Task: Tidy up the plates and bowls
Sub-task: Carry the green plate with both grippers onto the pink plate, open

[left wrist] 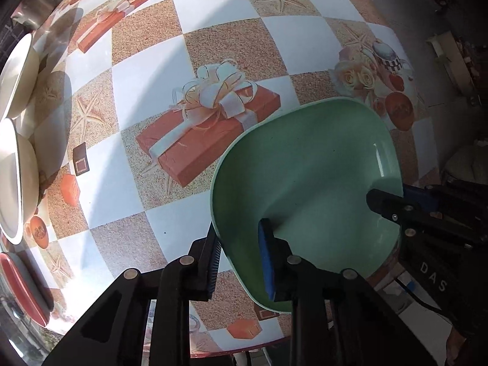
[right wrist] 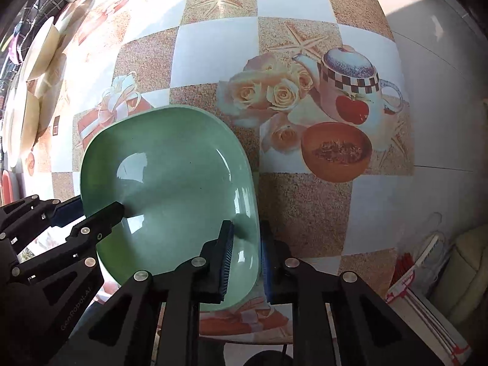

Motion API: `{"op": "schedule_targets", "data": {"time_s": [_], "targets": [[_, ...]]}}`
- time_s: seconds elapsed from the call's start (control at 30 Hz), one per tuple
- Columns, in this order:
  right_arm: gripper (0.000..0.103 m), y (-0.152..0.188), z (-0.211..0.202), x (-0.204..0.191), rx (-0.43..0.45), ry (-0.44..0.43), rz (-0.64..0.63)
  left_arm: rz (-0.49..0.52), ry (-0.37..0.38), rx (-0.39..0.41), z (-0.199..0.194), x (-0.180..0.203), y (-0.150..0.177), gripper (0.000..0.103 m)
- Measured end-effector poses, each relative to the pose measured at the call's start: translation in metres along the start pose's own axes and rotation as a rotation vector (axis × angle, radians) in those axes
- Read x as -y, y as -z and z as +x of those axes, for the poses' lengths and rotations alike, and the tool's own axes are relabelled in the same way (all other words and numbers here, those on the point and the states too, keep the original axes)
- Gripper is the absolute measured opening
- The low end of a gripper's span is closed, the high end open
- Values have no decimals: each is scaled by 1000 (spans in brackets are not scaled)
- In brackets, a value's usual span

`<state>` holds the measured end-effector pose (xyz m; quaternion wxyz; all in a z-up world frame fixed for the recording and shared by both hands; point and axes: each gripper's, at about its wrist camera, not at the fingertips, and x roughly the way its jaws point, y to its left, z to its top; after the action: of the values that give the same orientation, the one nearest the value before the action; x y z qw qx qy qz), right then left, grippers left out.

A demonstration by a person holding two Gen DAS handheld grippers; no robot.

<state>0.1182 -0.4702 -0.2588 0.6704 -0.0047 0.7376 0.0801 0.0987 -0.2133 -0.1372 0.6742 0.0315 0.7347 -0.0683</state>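
Note:
A green squarish bowl (left wrist: 308, 170) sits at the near right part of the table; it also shows in the right wrist view (right wrist: 170, 180). My left gripper (left wrist: 241, 256) has its fingers on either side of the bowl's near-left rim, shut on it. My right gripper (right wrist: 247, 259) is shut on the bowl's right rim, one finger inside and one outside. Each gripper shows in the other's view: the right one (left wrist: 393, 207), the left one (right wrist: 100, 219). Cream bowls (left wrist: 15, 76) and a red plate (left wrist: 21, 286) stand along the table's left edge.
The table (left wrist: 146, 91) has a checkered cloth with printed gift boxes, roses and a teapot. Its right edge drops to a tiled floor (right wrist: 433, 76). A bag and cushions (right wrist: 442, 268) lie on the floor at the right.

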Motion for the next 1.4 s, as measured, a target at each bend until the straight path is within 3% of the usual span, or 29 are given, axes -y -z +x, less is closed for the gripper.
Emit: {"op": "schedule_targets", "data": {"time_s": [0.07, 0.1, 0.17, 0.2, 0.63, 0.8, 1.03, 1.1, 1.2, 1.33, 1.4], "targets": [[18, 9, -4, -15, -19, -41, 23, 31, -8, -5, 3, -3, 3, 26], [18, -22, 31, -7, -28, -59, 28, 48, -14, -9, 5, -3, 3, 26], [18, -19, 25, -35, -41, -71, 41, 78, -27, -15, 6, -10, 12, 26], [18, -32, 41, -45, -51, -79, 47, 90, -32, -17, 6, -15, 16, 26], [19, -51, -4, -292, -98, -145, 5, 96, -105, -21, 3, -120, 56, 26], [19, -59, -16, -383, -117, -132, -64, 59, -119, -16, 1, -155, 62, 26], [19, -81, -56, -482, -129, -54, -122, 81, -117, 21, -4, -153, 82, 26], [19, -91, -62, -482, -134, -66, -92, 95, -121, 31, -8, -155, 102, 26], [19, -107, -75, -486, -138, -79, -58, 103, -108, 35, -8, -144, 102, 26], [19, -122, -88, -485, -146, -85, -29, 135, -93, 22, -21, -164, 122, 26], [19, -115, -91, -478, -150, -96, -24, 154, -95, 35, -25, -162, 129, 26]]}}
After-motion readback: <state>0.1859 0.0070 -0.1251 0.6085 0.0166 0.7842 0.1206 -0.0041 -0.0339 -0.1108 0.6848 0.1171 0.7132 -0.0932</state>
